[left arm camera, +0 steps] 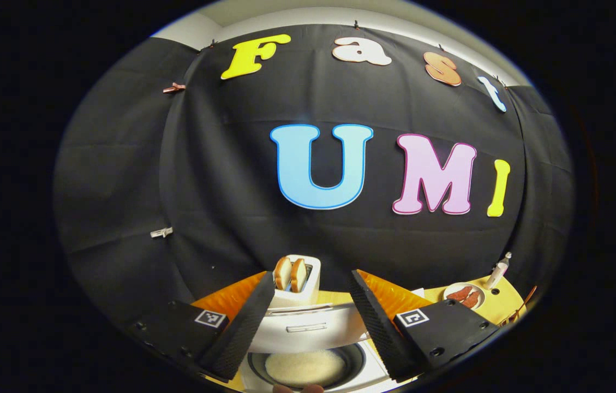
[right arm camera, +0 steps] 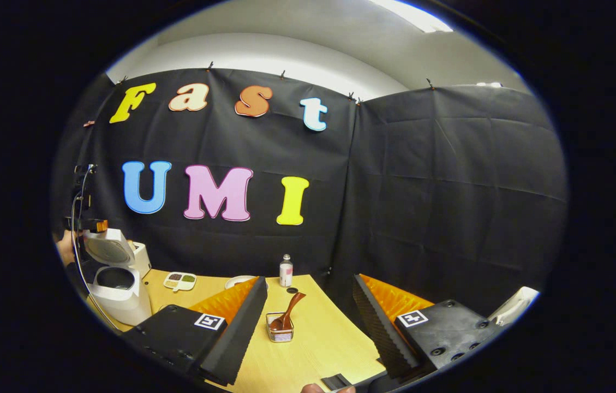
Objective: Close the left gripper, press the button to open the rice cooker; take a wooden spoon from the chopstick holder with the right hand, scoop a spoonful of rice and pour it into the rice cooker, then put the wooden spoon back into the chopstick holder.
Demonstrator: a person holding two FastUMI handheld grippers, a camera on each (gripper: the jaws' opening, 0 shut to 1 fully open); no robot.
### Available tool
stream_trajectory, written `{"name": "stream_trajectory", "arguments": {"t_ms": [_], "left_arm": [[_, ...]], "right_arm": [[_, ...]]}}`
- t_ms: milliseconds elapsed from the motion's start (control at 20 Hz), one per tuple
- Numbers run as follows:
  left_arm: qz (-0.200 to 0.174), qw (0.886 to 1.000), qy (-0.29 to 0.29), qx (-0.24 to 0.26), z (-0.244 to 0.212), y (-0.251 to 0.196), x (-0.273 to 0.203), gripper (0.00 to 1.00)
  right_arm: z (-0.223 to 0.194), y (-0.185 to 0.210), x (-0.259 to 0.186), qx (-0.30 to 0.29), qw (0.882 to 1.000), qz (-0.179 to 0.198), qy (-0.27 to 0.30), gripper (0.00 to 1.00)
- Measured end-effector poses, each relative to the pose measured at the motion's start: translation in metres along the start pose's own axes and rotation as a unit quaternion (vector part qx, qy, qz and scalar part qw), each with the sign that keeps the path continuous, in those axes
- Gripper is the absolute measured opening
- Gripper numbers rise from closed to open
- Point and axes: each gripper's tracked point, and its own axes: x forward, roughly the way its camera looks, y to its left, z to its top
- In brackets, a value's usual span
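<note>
Rice cooker (right arm camera: 117, 284) open at far left of surface (right arm camera: 318, 338); wooden spoon (right arm camera: 287, 312) in chopstick holder (right arm camera: 280, 327). Left tool (left arm camera: 312, 319) released above rice (left arm camera: 304, 367); right tool (right arm camera: 310, 327) released.

Table (right arm camera: 318, 333): light wood top. On it, far left, white rice cooker (right arm camera: 119, 295), lid up; behind it a white toaster (right arm camera: 141, 257). Near the back edge: divided dish (right arm camera: 179, 280), plate (right arm camera: 238, 281), small bottle (right arm camera: 286, 271). Mid-table: clear holder (right arm camera: 280, 327) with wooden spoon (right arm camera: 288, 310) leaning in it. Dark flat object (right arm camera: 336, 381) at the near edge, unidentifiable.
</note>
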Motion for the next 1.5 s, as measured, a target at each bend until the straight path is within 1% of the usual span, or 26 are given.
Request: {"name": "stream_trajectory", "arguments": {"t_ms": [150, 300, 400, 500, 650, 1100, 1250, 1300, 1350, 1450, 1500], "left_arm": [[0.01, 1.0, 0.019, -0.007, -0.034, -0.006, -0.02, 0.97], [0.016, 0.999, 0.047, -0.009, -0.066, -0.011, -0.033, 0.96], [0.021, 0.998, 0.058, -0.013, -0.082, -0.009, -0.041, 0.98], [0.026, 0.997, 0.064, -0.015, -0.091, -0.008, -0.05, 0.98], [0.029, 0.997, 0.076, -0.002, -0.107, -0.01, -0.055, 0.98], [0.039, 0.992, 0.121, 0.003, -0.167, -0.011, -0.07, 0.99], [0.041, 0.991, 0.125, 0.004, -0.175, -0.01, -0.073, 1.0], [0.039, 0.99, 0.137, 0.004, -0.184, -0.011, -0.076, 1.0], [0.037, 0.991, 0.129, 0.009, -0.183, -0.011, -0.078, 1.0], [0.034, 0.99, 0.132, 0.023, -0.184, -0.013, -0.076, 1.0], [0.035, 0.99, 0.135, 0.022, -0.188, -0.012, -0.075, 1.0]], "right_arm": [[-0.002, 0.011, -0.002, -0.003, 1.0, 0.019, 0.002, 0.98], [-0.003, 0.013, -0.004, -0.005, 1.0, 0.028, 0.003, 0.98], [-0.003, 0.013, -0.006, -0.004, 1.0, 0.03, 0.002, 0.98], [-0.003, 0.011, -0.008, -0.004, 1.0, 0.03, 0.002, 0.98], [-0.006, 0.01, -0.01, 0.001, 1.0, 0.031, 0.005, 0.98], [-0.017, 0.005, -0.012, 0.003, 0.999, 0.033, 0.02, 0.98], [-0.017, 0.005, -0.008, 0.002, 0.999, 0.034, 0.02, 0.98], [-0.017, 0.006, -0.009, -0.001, 0.999, 0.035, 0.02, 0.98], [-0.017, 0.006, -0.008, -0.005, 0.999, 0.036, 0.02, 0.98], [-0.018, 0.011, -0.008, -0.006, 0.999, 0.04, 0.02, 0.98], [-0.018, 0.014, -0.007, -0.005, 0.999, 0.042, 0.02, 0.98]]}}
